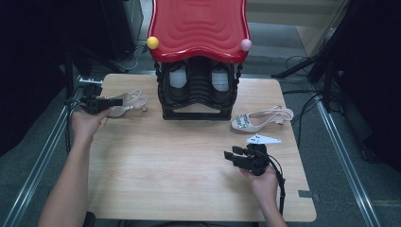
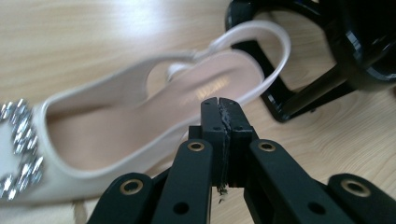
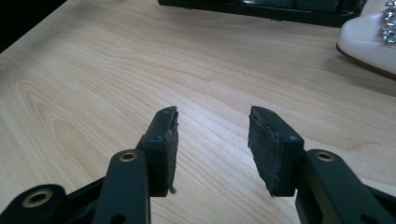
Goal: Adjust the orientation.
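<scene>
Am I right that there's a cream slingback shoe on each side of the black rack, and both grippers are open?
Not quite. The left gripper is shut, its jaws pressed together beside the left shoe, as the left gripper view shows. The right gripper is open. A shoe does lie on each side of the black rack, the other on the right.

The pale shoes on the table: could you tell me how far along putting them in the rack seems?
Done: one pair seems to sit inside the rack. In hand: the left gripper, jaws shut, is at the left shoe, apparently not gripping it. Left: that shoe and the right shoe; the right gripper is open, empty.
</scene>
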`<state>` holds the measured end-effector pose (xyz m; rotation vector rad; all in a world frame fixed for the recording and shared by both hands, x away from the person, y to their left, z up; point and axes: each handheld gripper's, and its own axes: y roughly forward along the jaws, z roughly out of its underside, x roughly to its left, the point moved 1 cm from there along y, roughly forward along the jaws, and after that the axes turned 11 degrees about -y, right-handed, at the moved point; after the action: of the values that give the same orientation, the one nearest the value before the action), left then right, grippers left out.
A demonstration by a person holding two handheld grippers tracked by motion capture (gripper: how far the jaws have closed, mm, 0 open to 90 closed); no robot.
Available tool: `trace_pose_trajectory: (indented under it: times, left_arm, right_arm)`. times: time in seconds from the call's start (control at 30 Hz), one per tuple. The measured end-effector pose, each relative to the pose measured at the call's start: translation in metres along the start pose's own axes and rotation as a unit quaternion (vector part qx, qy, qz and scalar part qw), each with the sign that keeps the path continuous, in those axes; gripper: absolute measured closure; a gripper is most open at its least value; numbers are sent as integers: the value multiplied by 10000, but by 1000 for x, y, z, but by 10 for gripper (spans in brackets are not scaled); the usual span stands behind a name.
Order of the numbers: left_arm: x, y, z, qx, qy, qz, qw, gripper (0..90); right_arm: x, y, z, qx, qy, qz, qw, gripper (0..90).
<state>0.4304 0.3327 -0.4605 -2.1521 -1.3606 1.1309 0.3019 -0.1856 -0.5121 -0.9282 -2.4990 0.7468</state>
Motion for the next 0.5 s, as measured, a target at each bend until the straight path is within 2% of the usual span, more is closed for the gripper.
trace_pose_trajectory:
  times: [0.07,0.17,0.2,0.3,0.33,0.5]
  left_arm:
    - [-4,5,-7,26,-46,43,10000,900]
    - [-5,17,-12,76,-160,-20,9998,898]
    - [-4,22,-12,117,-232,44,9997,896]
    - [-5,33,-8,257,-240,-8,9994,893]
    - [-5,36,-6,233,-244,-32,9994,892]
    - [2,41,5,275,-318,-21,9991,889]
  right_arm:
    - [0,1,-1,-5,-19,-15,10000,532]
    - [1,3,-2,14,-51,-60,10000,532]
    - [2,3,-3,27,-46,-66,10000,532]
    - [2,5,-3,67,-82,-86,9999,532]
    - [2,5,-3,73,-91,-89,9999,531]
    - [2,6,-2,126,-80,-119,9998,528]
